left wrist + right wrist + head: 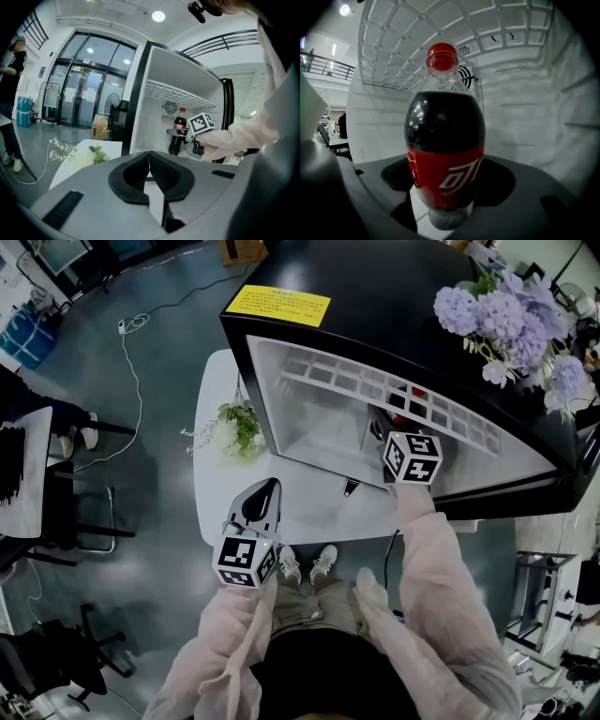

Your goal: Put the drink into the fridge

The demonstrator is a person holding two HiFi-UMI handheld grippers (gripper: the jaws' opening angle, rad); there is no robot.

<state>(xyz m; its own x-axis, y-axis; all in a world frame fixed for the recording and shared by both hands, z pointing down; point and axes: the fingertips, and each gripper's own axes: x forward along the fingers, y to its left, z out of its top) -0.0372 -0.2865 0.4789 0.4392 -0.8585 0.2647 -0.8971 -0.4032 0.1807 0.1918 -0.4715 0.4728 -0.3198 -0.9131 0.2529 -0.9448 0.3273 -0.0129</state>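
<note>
The drink, a cola bottle (445, 140) with a red cap and red label, stands upright inside the open black fridge (319, 442), under its white wire shelf (375, 381). My right gripper (446, 208) reaches into the fridge with the bottle between its jaws; the pads stand wide on either side and do not visibly press on it. In the left gripper view the bottle (178, 133) shows by the right gripper (180, 133). From the head view only the red cap (418, 394) peeks through the shelf. My left gripper (266, 491) hovers over the white table, shut and empty.
A round white table (214, 493) in front of the fridge carries a white-and-green flower sprig (234, 427). Purple flowers (511, 315) lie on the fridge top. Black chairs (80, 512) stand to the left. A cardboard box (99, 127) and a person (11, 89) are farther off.
</note>
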